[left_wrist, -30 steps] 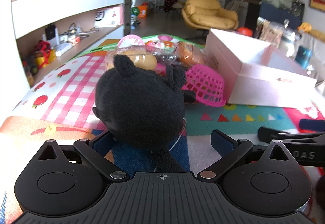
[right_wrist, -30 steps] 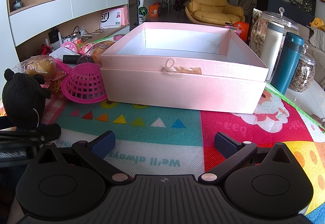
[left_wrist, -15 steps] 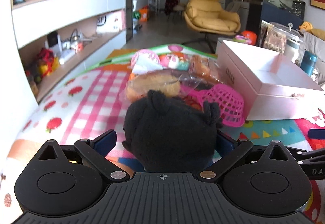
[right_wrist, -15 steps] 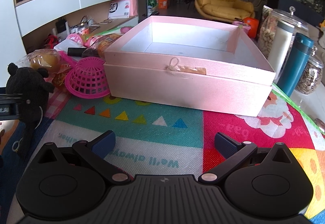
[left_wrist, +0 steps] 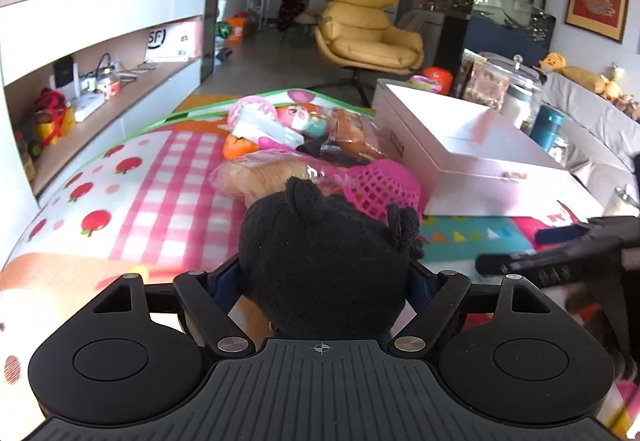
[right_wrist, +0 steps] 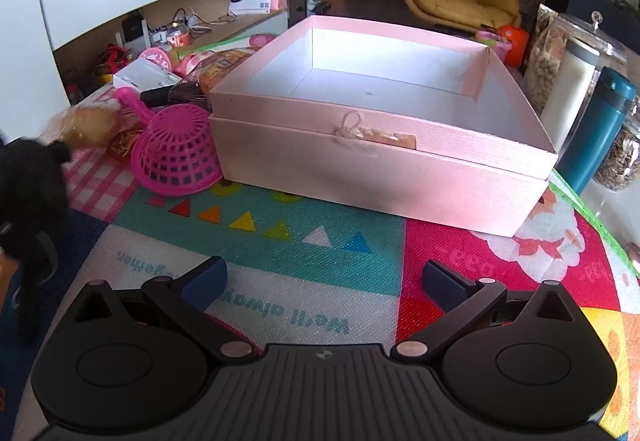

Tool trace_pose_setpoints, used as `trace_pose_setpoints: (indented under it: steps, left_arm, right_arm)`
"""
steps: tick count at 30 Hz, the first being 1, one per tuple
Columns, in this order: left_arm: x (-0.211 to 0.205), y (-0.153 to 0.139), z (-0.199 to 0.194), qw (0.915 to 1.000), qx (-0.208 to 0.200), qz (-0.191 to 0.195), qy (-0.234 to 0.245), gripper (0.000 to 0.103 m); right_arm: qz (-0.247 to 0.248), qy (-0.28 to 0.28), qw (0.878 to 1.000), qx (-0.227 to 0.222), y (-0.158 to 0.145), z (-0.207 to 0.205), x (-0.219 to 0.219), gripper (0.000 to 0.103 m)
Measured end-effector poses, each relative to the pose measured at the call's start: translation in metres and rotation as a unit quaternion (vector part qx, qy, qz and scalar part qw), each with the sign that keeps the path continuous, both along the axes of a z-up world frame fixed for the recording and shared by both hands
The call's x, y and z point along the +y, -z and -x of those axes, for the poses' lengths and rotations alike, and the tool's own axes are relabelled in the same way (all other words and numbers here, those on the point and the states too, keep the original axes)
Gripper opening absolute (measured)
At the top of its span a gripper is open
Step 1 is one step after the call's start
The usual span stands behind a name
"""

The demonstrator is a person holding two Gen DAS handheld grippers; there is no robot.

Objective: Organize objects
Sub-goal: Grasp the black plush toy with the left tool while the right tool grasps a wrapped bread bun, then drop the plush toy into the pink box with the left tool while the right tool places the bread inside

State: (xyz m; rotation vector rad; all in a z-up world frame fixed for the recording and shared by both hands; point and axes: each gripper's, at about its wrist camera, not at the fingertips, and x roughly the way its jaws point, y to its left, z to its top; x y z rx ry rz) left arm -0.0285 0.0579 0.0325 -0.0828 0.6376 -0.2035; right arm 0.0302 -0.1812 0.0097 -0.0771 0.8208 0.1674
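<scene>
A black plush toy (left_wrist: 320,261) fills the gap of my left gripper (left_wrist: 322,277). The jaws are closing and the blue pads press its sides. In the right wrist view the toy (right_wrist: 28,177) shows blurred at the far left edge. The open pink box (right_wrist: 380,169) stands on the colourful mat, empty inside, and appears at the right in the left wrist view (left_wrist: 480,169). My right gripper (right_wrist: 322,277) stands open over the mat in front of the box, nothing between its fingers.
A pink plastic basket (right_wrist: 176,157) lies upturned against the box's left side. Behind it sit bagged bread (left_wrist: 256,173) and several toys and snack packs. A teal bottle (right_wrist: 600,133) and glass jars (right_wrist: 560,53) stand right of the box. Shelves line the left wall.
The left gripper slid forward around the plush toy and its jaws narrowed onto it; the toy sits higher and closer to the camera. The right gripper tipped slightly towards the box.
</scene>
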Motion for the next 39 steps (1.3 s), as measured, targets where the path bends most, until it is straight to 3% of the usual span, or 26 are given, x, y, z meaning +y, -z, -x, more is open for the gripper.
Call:
trace_pose_setpoints:
  steps: [4, 6, 11, 14, 17, 21, 23, 25, 28, 32, 39]
  left_arm:
    - [0.018, -0.008, 0.011, 0.9998, -0.008, 0.011, -0.01, 0.084]
    - [0.03, -0.015, 0.017, 0.9996, -0.017, 0.015, -0.019, 0.084]
    - [0.069, -0.033, 0.025, 0.9972, -0.033, 0.039, -0.054, 0.084]
    - [0.088, -0.042, 0.028, 0.9954, -0.037, 0.056, -0.068, 0.084]
    - [0.099, -0.048, 0.03, 0.9939, -0.048, 0.059, -0.08, 0.084]
    - [0.11, -0.051, 0.03, 0.9921, -0.051, 0.061, -0.096, 0.084]
    - [0.11, -0.051, 0.031, 0.9921, -0.047, 0.061, -0.099, 0.084]
    - [0.108, -0.051, 0.032, 0.9925, -0.044, 0.061, -0.096, 0.084]
    - [0.099, -0.05, 0.037, 0.9946, -0.04, 0.058, -0.076, 0.084]
    - [0.069, -0.049, 0.035, 0.9984, -0.016, 0.053, -0.015, 0.084]
    - [-0.024, -0.074, 0.0, 0.993, -0.026, 0.05, 0.104, 0.084]
  right_arm:
    - [0.008, 0.009, 1.0, 0.015, -0.006, -0.006, 0.007, 0.103]
    - [-0.01, -0.023, 1.0, 0.007, -0.011, -0.001, 0.017, 0.103]
    - [-0.011, -0.143, 0.985, -0.092, -0.037, 0.027, 0.08, 0.103]
    - [0.007, -0.195, 0.973, -0.119, -0.04, 0.024, 0.127, 0.102]
    - [0.021, -0.218, 0.967, -0.13, -0.035, 0.008, 0.168, 0.088]
    - [0.048, -0.224, 0.967, -0.11, -0.02, -0.02, 0.197, 0.083]
    - [0.057, -0.24, 0.965, -0.088, -0.013, -0.027, 0.204, 0.071]
    - [0.056, -0.241, 0.965, -0.083, -0.017, -0.02, 0.198, 0.062]
    - [0.02, -0.246, 0.966, -0.078, -0.037, 0.002, 0.176, 0.061]
    - [0.013, -0.23, 0.966, -0.114, -0.064, 0.053, 0.117, 0.061]
    - [0.021, -0.113, 0.98, -0.162, -0.086, 0.111, 0.007, 0.061]
